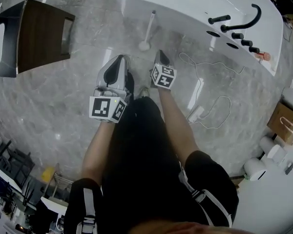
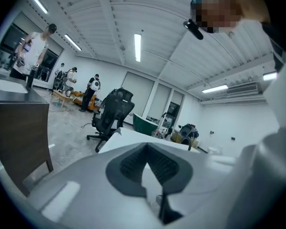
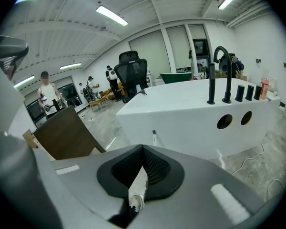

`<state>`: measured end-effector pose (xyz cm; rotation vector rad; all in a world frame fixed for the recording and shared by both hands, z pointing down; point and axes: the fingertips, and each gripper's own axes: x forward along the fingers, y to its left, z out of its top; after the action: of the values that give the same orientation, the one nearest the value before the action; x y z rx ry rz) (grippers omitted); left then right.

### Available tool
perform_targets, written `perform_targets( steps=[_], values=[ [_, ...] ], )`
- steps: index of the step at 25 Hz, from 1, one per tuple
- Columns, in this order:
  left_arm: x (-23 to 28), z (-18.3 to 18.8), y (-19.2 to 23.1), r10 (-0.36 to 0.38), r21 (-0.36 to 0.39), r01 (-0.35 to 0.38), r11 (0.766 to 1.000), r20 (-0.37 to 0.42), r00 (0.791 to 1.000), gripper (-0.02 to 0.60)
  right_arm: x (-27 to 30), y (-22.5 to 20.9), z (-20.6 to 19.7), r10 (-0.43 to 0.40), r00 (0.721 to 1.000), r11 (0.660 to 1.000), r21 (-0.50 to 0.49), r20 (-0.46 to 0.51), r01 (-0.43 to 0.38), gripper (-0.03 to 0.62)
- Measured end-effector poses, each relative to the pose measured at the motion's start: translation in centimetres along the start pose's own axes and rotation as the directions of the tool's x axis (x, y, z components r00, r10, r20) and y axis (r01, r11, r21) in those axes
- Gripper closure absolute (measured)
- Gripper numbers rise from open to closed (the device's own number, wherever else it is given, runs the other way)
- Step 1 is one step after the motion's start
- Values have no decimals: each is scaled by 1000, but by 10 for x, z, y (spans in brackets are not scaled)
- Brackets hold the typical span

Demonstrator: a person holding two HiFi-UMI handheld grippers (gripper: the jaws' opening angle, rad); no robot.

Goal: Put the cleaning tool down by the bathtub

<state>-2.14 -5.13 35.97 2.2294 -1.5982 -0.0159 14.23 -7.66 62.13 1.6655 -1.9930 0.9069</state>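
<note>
Both jaws pairs are closed on nothing: the left hand-held gripper [image 1: 120, 58] and the right hand-held gripper [image 1: 160, 53] hang empty above the floor [image 1: 73, 96], pads pressed together, in front of the person's body. The cleaning tool [image 1: 147, 30] stands upright on the floor just beyond them, its round white foot on the marble and its thin shaft leaning against the side wall of the bathtub [image 1: 185, 6], near that wall's left end in the head view. So it seems to be set down already. It looks like a light, stiff plastic stick, smooth and probably slippery, and easy to tip. A pinch across the shaft above its middle would likely suit it best.
</note>
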Motion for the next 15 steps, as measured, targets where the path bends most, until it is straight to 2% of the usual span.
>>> perform_targets(
  steps=[15],
  values=[
    [-94,54,-47,40,5,-40,999,52,998,572,-149,44,62,93,991,995,-45,100,-89,594]
  ],
)
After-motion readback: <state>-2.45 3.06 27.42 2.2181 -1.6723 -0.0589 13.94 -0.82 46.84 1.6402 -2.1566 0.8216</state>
